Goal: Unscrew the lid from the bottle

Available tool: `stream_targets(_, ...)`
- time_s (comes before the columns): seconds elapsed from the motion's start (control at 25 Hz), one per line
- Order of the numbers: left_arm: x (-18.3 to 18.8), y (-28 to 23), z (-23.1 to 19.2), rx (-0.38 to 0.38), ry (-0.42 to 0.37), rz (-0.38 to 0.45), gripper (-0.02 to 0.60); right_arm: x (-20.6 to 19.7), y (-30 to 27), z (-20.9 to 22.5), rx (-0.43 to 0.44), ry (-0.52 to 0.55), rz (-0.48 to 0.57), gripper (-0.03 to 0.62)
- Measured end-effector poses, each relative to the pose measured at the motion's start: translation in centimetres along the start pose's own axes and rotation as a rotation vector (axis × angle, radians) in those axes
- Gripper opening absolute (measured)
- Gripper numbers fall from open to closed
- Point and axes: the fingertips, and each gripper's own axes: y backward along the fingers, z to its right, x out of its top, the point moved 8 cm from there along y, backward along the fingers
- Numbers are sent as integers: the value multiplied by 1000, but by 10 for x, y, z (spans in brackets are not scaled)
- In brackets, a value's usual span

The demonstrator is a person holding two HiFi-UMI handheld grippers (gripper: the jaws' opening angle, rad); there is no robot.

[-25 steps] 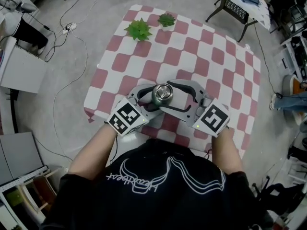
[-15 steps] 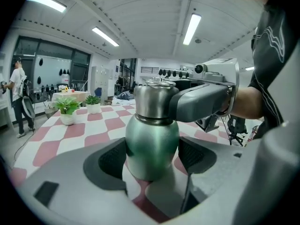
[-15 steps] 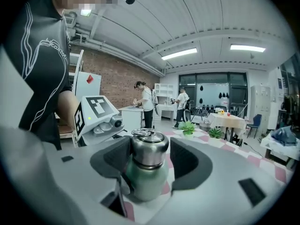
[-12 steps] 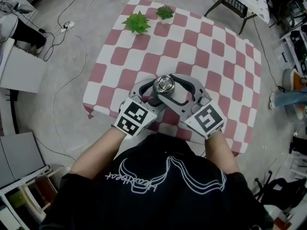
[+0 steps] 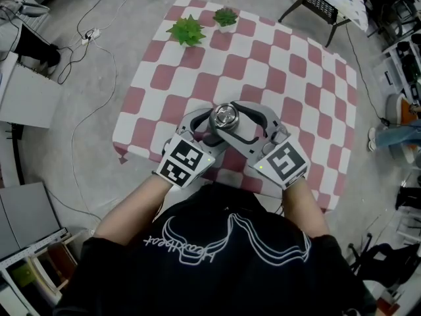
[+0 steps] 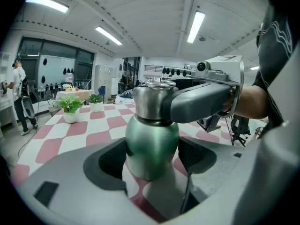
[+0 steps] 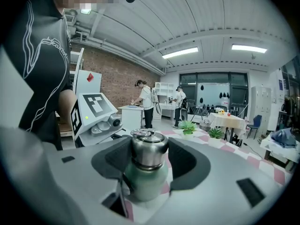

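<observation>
Red-and-white checked cloth covers the table [image 5: 289, 78]; two small green potted plants [image 5: 187, 30] stand at its far edge, well apart from the work.

Pose: both forearms reach forward from the body and converge at the near edge of the table. Left forearm [image 5: 131, 206] angles in from the left, right forearm [image 5: 306, 209] from the right. Both grippers point forward and slightly down, marker cubes facing up.

Green round-bodied metal bottle [image 6: 152, 146] stands upright on the cloth, near the front edge, between the two grippers.

Left gripper [image 6: 152, 161]: low on the bottle, one dark pad on each side of the green body, both pressed against it, clenched.

Right gripper [image 7: 149, 156]: higher, jaws around the brushed steel lid [image 7: 149, 149]. They have just been closing, with the lid between them; both pads now touch its sides, gripping it. Lid is on the bottle neck.
</observation>
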Motion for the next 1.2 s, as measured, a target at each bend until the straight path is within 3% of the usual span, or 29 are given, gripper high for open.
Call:
stream_targets(0.44, 3, -3, -15, -197, -110, -16, 348, 0, -1, 11, 109, 13, -14, 247)
stream_targets(0.92, 8, -9, -36, -509, -269, -49, 348, 2, -5, 21, 272, 62, -61, 249)
stream_targets(1.2, 14, -14, -43, -651, -343, -102, 348, 2, -6, 22, 303, 83, -71, 249)
